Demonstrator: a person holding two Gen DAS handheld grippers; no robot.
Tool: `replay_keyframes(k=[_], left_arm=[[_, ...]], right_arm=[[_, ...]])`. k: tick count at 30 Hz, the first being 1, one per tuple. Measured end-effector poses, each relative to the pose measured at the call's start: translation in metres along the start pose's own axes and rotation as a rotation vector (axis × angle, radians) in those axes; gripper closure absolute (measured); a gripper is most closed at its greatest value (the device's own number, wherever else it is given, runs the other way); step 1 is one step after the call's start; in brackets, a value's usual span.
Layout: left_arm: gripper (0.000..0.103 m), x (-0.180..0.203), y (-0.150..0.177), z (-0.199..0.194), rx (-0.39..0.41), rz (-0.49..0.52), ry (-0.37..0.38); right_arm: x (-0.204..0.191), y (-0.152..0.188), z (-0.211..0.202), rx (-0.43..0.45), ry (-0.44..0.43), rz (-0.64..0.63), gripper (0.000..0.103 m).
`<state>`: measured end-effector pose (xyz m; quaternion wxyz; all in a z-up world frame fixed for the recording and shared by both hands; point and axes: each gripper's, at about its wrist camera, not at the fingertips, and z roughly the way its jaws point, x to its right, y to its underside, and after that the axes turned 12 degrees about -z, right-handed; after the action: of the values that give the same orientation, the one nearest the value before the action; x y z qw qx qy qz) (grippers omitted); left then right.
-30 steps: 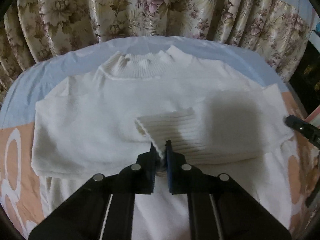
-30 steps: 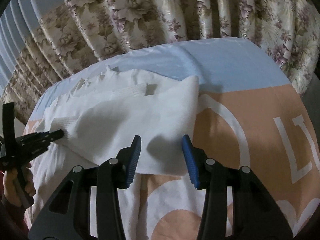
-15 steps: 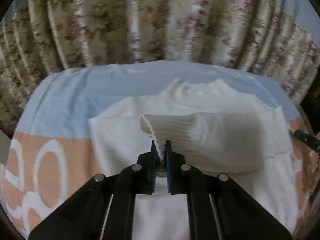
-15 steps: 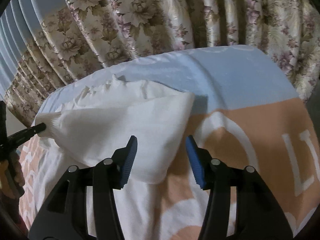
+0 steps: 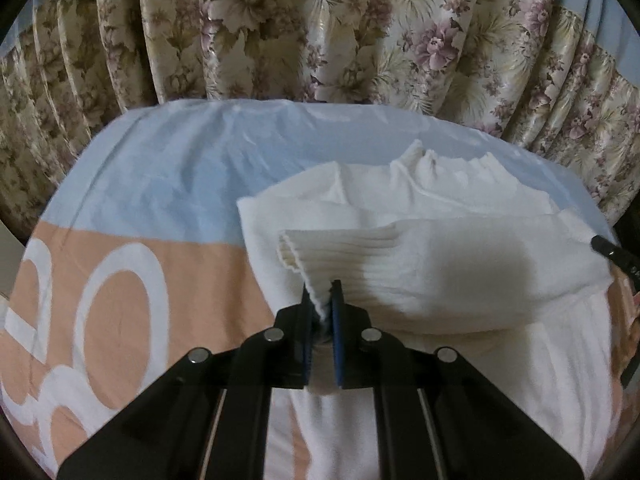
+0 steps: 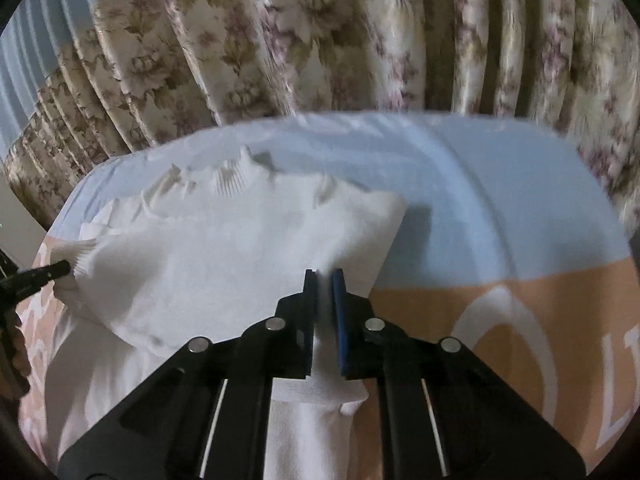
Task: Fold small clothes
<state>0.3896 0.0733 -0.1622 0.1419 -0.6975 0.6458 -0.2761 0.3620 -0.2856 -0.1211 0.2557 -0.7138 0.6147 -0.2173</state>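
White knit sweater [image 5: 440,216]: spread on blue-and-peach bedsheet [image 5: 168,168], ribbed collar toward floral curtain [image 5: 320,28]. One sleeve folded across body, ribbed cuff [image 5: 320,252] raised. Fabric soft, lightly creased. Left gripper [image 5: 321,304]: clamped on cuff edge. Right gripper [image 6: 323,300]: jaws nearly together, pinching sweater fabric near folded side edge [image 6: 384,240]. Left gripper tip also visible at far left in right wrist view, at cuff [image 6: 80,252].
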Motion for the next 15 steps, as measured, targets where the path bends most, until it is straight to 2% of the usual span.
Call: replay_keyframes(k=[3, 6, 9, 10, 11, 12, 13, 14, 15], left_arm=[[0.095, -0.006, 0.0, 0.002, -0.006, -0.016, 0.003], [0.094, -0.011, 0.007, 0.007, -0.041, -0.014, 0.003], [0.084, -0.012, 0.007, -0.001, -0.033, -0.003, -0.019], [0.071, -0.011, 0.006, -0.006, -0.025, -0.004, -0.043], [0.056, -0.008, 0.005, -0.016, -0.002, -0.006, -0.079], [0.049, -0.005, 0.005, -0.023, 0.023, -0.009, -0.093], [0.036, 0.003, 0.005, -0.031, 0.053, -0.017, -0.104], [0.027, 0.01, 0.005, -0.034, 0.064, -0.02, -0.102], [0.024, 0.026, 0.006, -0.035, 0.07, -0.009, -0.089]], right_arm=[[-0.006, -0.005, 0.006, 0.022, 0.006, -0.037, 0.094], [-0.006, -0.004, 0.019, -0.005, 0.008, -0.044, 0.094], [-0.001, 0.003, 0.023, -0.043, -0.014, -0.02, 0.088], [-0.002, 0.004, 0.019, -0.036, -0.013, -0.016, 0.083], [-0.003, 0.004, 0.012, -0.029, -0.003, -0.014, 0.07], [-0.005, 0.003, 0.006, -0.02, 0.011, -0.019, 0.055], [-0.011, 0.001, -0.009, 0.013, 0.043, -0.036, 0.04], [-0.018, -0.002, -0.017, 0.031, 0.072, -0.049, 0.034], [-0.025, -0.004, -0.022, 0.045, 0.095, -0.061, 0.028]])
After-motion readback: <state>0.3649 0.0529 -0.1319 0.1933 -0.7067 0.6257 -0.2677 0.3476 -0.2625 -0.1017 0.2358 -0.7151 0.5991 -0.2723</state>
